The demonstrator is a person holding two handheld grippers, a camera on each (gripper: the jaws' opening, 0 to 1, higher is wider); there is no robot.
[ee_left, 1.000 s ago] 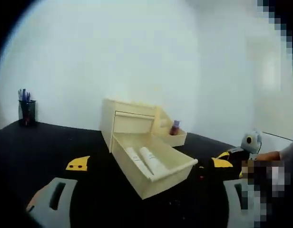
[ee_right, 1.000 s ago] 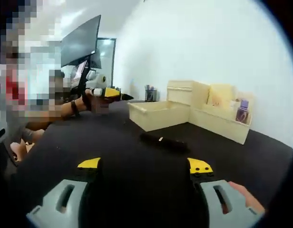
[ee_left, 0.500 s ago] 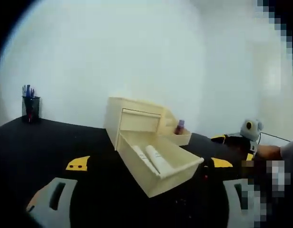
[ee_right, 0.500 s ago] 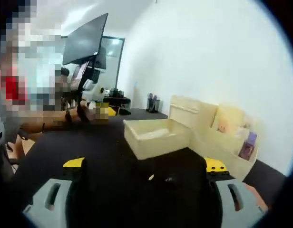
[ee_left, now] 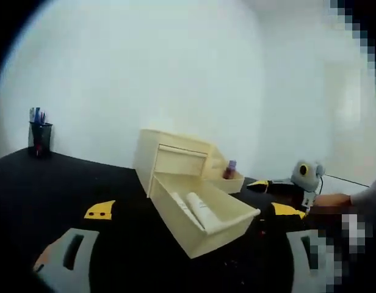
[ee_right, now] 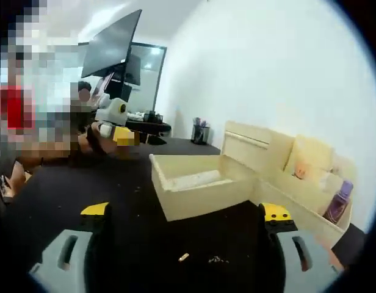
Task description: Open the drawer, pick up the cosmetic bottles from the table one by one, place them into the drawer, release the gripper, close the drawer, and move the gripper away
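Jaws apart (both); drawer [ee_left: 203,224] open.

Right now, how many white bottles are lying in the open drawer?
2. Both lie side by side on the floor of the drawer: the thinner bottle on the left, the fatter bottle on the right in the left gripper view. The drawer's wall could hide another.
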